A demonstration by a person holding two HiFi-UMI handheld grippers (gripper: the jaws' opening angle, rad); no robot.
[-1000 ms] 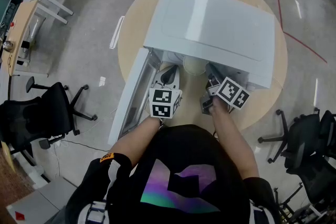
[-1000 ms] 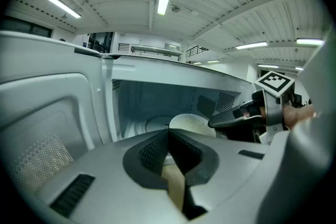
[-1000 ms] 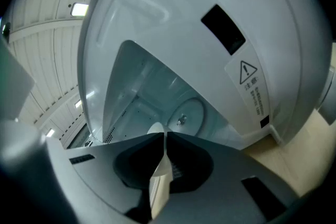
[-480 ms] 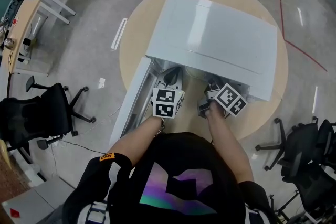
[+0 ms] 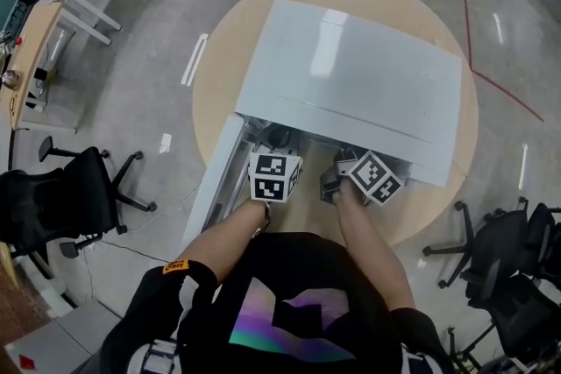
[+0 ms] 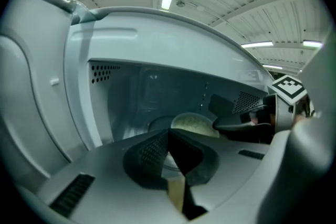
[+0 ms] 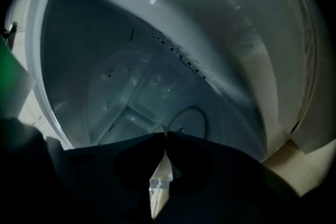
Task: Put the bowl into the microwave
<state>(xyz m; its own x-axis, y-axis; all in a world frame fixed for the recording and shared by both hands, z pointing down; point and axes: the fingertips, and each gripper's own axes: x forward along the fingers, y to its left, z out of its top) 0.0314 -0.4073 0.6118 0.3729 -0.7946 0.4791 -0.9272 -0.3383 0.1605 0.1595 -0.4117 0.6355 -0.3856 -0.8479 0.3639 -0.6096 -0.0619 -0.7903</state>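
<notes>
The white microwave (image 5: 351,66) stands on a round wooden table (image 5: 223,39) with its door (image 5: 215,184) swung open to the left. In the left gripper view the pale bowl (image 6: 191,124) sits low inside the cavity. My right gripper (image 6: 223,122) reaches it from the right, its dark fingers against the rim. The right gripper view shows that gripper (image 7: 166,136) shut, deep inside the cavity. My left gripper (image 6: 169,132) is shut on nothing, short of the bowl. In the head view both grippers (image 5: 280,140) (image 5: 349,158) poke under the microwave's top, which hides the bowl.
The open door stands close beside my left arm. A strip of tabletop lies in front of the opening. Office chairs (image 5: 61,197) (image 5: 508,258) stand on the floor around the table, and a desk (image 5: 35,48) is at the far left.
Both grippers have moved forward into the microwave opening. The bowl, visible at the opening a second ago in the head view, has gone under the microwave's top.
</notes>
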